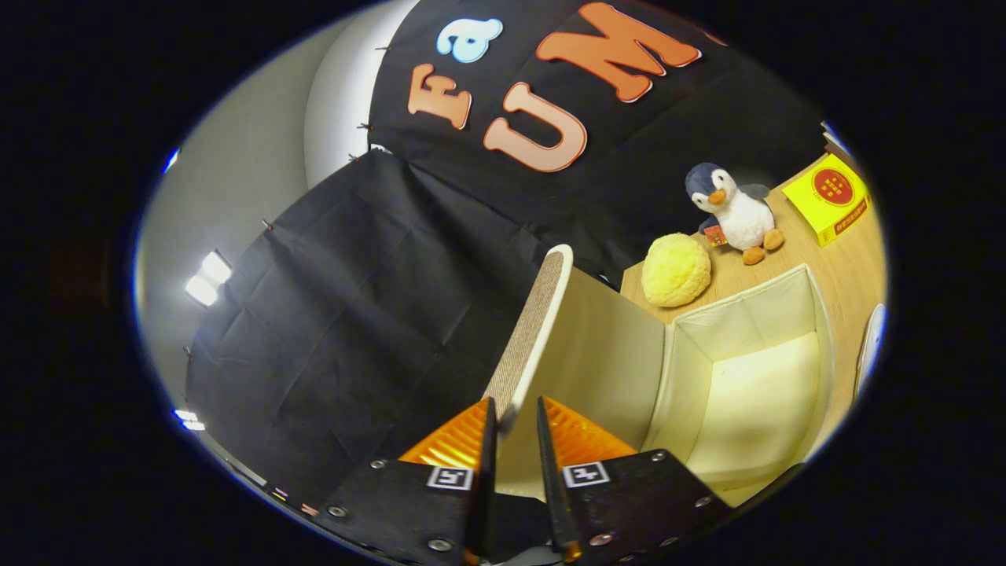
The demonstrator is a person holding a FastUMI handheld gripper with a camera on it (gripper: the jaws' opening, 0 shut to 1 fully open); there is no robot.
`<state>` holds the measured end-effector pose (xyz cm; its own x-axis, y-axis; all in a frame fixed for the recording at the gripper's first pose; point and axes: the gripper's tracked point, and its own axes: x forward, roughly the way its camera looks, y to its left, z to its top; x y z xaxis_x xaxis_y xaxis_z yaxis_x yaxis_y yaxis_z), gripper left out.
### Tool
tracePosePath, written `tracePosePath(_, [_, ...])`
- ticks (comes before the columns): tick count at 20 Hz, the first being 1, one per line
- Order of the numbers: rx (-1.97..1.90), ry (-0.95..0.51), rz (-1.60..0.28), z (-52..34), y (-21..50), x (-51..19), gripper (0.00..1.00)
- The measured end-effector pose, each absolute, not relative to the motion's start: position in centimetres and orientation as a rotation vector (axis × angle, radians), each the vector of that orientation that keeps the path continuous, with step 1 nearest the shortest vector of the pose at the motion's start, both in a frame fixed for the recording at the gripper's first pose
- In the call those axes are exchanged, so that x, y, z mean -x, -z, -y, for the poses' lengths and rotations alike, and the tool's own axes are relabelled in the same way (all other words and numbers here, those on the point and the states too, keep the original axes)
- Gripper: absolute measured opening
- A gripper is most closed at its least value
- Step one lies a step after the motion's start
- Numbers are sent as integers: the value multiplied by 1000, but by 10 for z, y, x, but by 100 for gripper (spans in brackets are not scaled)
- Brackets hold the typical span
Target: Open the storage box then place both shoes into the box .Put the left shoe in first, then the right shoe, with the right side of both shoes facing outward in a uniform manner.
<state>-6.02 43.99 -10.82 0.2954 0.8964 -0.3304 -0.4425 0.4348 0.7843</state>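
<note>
The tongs (pixel 515 413) are clenched on the edge of the storage box's lid (pixel 528 339), both fingers pressing its rim, one on each side. The lid stands raised, swung up from the box, its woven tan outer face turned toward the dark cloth wall and its pale inner face (pixel 605 354) turned toward the box's hollow. The storage box (pixel 754 314) lies open just ahead of the fingers and to one side, with cream fabric walls and a pale bottom (pixel 754 409); nothing can be seen inside it. It sits on a wooden surface (pixel 845 271).

Beyond the box, on the same surface, a round yellow plush thing (pixel 676 270) rests near the box's far corner. Just beside it stands a plush penguin (pixel 735 211) with a grey head, white belly and orange feet, a small red tag at its side. Further along lies a yellow carton (pixel 831 198) bearing a red round emblem and a red strip along its side; the writing on it is too small to make out. Each finger carries a small square black-and-white marker near its base.
</note>
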Motion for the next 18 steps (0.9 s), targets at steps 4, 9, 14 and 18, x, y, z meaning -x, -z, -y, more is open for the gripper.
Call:
tracePosePath(4, [-542,-921,-865,-436,130,63,71])
tracePosePath(9, [-462,-822,-844,-405,147,50,98])
tracePosePath(14, [-397,-698,-825,-352,167,34,98])
tracePosePath(18, [-352,-573,-831,-292,185,23,98])
